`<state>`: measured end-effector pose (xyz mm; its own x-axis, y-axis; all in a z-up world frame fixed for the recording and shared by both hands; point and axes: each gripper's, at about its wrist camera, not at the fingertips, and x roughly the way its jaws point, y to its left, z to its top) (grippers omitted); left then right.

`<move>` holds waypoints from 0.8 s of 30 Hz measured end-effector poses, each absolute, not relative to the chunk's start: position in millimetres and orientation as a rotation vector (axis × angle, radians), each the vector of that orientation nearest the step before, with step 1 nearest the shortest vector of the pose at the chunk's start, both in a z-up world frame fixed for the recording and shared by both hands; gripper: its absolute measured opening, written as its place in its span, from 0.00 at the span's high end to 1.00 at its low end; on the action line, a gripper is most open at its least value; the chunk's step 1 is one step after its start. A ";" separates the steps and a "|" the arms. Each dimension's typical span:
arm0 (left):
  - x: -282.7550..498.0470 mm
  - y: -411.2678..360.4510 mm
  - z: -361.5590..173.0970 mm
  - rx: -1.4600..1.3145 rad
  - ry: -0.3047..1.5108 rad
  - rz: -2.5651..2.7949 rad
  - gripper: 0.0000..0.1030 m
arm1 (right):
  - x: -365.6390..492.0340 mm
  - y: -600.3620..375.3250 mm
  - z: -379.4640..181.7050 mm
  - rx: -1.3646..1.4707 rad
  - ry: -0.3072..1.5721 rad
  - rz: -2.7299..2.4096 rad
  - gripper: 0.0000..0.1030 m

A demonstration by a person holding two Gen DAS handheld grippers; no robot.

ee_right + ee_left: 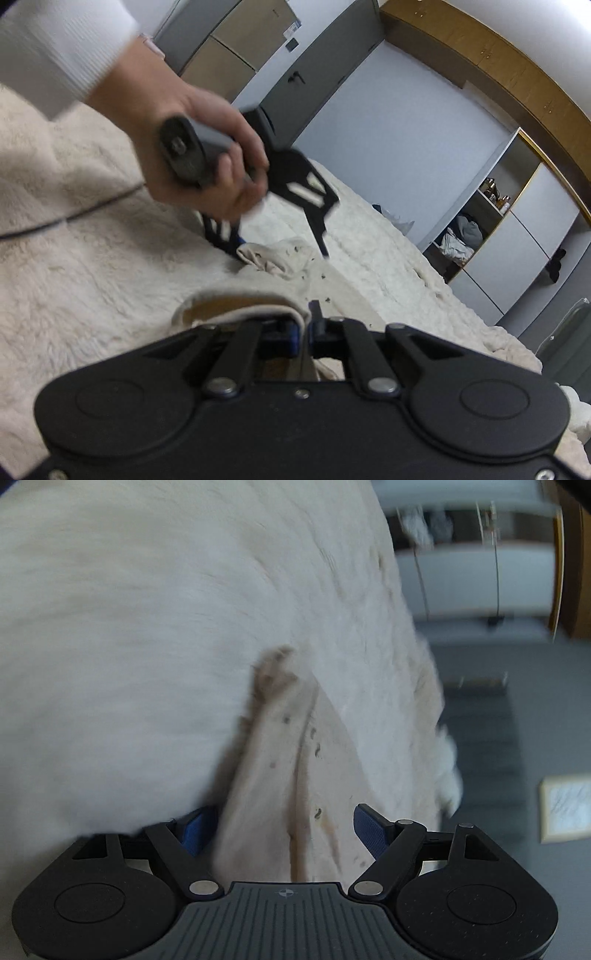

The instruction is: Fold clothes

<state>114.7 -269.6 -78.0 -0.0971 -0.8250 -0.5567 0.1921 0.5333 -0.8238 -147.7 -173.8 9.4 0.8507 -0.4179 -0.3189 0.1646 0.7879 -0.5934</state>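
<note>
the right gripper (pixel 306 326) is sitting with its jaws pressed almost together, and they are pinching a cream fold of the garment (pixel 295 258) right at its edge, with the cloth running between the blue pads, so that side is looking secured. the left gripper (pixel 284 829) is showing jaws spread wide, one blue pad on either side of a long strip of the same cream cloth, and the pads are not pressing on it, so nothing is being held there yet. in the right wrist view the same tool is hanging over the bunched end of the garment, carried by the person's hand (pixel 207 166) in a white sleeve (pixel 62 48), with its fingers spread around that bunch. the garment, dotted with small dark marks, is lying crumpled on the fluffy cream blanket (pixel 92 221) that is covering the bed. as for progress, this is looking like the very start: one grab made, the other waiting to close, and no neat fold showing anywhere. still to come, by my reading, are closing the left side, lifting and spreading the piece flat, then the folding itself.
</note>
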 end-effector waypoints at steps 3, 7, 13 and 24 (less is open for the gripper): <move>112.6 -287.2 -64.8 -0.472 1.412 -0.947 0.48 | -156.9 -176.9 14.8 -0.574 0.444 -0.316 0.97; 109.5 -304.6 -41.8 -0.301 1.373 -0.868 0.96 | -169.7 -188.1 24.3 -0.543 0.426 -0.322 0.97; 70.8 -287.8 32.0 -0.325 1.224 -1.006 0.97 | -210.0 -213.2 57.2 -0.437 0.352 -0.352 0.97; -35.1 -433.8 142.9 -0.118 1.062 -1.133 0.97 | -340.3 -320.4 121.6 -0.030 0.184 -0.455 0.98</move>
